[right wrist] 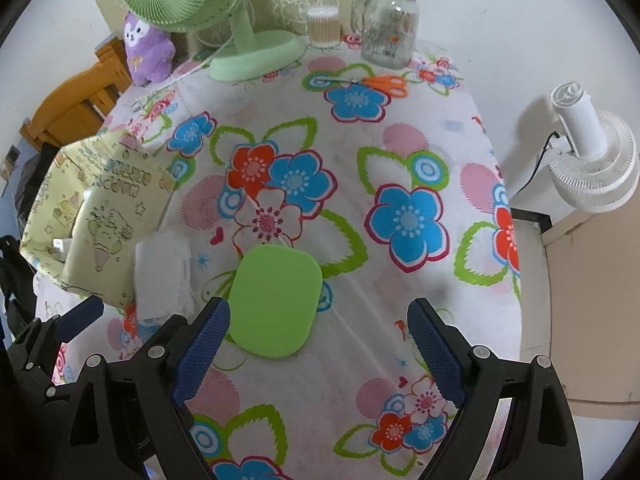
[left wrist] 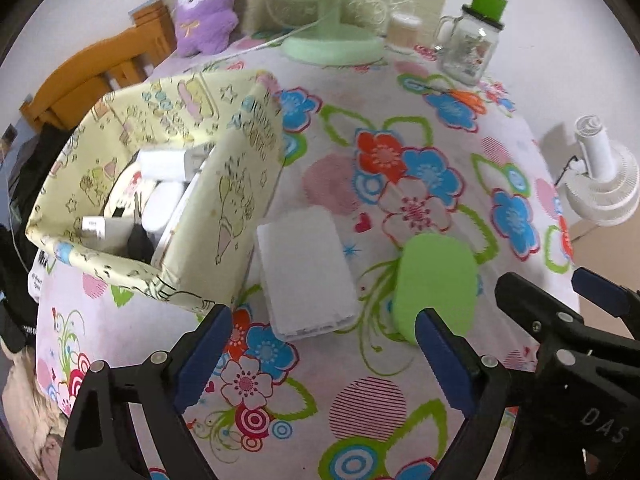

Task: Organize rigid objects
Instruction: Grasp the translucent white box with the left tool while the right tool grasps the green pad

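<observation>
A white translucent plastic box (left wrist: pixel 306 276) lies flat on the flowered tablecloth, right beside a yellow printed fabric bin (left wrist: pixel 160 184) that holds several white and dark items. To its right lies a flat green rounded case (left wrist: pixel 436 284). My left gripper (left wrist: pixel 324 340) hovers open just short of the white box, nothing between its blue pads. My right gripper (right wrist: pixel 318 320) is open too, above the cloth, with the green case (right wrist: pixel 274 300) just ahead beside its left finger. The white box (right wrist: pixel 162 276) and the bin (right wrist: pixel 100 208) show at the left of the right wrist view.
At the table's far end stand a green desk fan (right wrist: pixel 248 52), a purple plush toy (right wrist: pixel 146 48), a cotton swab tub (right wrist: pixel 323 26) and a glass jar with a green lid (right wrist: pixel 390 28). Orange scissors (right wrist: pixel 384 84) lie near the jar. A white fan (right wrist: pixel 592 160) stands off the right edge, a wooden chair (left wrist: pixel 100 72) at the left.
</observation>
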The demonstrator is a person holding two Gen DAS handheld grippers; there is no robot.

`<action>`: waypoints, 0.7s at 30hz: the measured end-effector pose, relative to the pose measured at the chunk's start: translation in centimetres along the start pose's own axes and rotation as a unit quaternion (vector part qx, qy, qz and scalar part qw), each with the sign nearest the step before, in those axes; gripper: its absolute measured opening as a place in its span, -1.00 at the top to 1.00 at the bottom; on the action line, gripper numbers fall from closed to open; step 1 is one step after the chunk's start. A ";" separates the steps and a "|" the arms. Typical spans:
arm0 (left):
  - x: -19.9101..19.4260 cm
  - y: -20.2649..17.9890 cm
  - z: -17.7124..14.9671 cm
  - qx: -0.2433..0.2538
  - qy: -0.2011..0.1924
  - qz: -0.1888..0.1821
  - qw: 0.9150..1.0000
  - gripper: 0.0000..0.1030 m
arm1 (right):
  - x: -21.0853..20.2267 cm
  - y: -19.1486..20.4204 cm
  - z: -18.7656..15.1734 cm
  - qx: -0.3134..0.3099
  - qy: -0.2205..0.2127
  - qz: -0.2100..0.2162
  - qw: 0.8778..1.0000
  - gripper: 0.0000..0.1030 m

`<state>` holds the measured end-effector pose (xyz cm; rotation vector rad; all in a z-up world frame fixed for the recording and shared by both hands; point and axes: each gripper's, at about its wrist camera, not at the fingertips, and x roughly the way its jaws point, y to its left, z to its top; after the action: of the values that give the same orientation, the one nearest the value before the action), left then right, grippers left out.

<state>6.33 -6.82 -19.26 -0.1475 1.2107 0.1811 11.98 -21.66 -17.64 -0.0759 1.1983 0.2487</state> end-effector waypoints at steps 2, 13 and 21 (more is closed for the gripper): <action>0.7 0.0 -0.2 -0.003 0.005 0.007 1.000 -0.79 | 0.8 0.2 0.0 -0.002 0.007 0.001 1.000 -0.79; 4.2 0.7 -0.2 -0.036 0.018 0.027 0.999 -0.70 | 3.8 0.8 0.4 -0.006 0.032 0.003 0.999 -0.79; 5.7 0.5 0.1 -0.040 0.021 0.038 0.998 -0.68 | 5.4 0.3 0.7 0.010 0.047 0.003 0.999 -0.79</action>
<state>8.25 -5.98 -24.61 -0.1756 1.2518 0.2933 14.37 -20.41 -22.36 -0.0666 1.2937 0.2405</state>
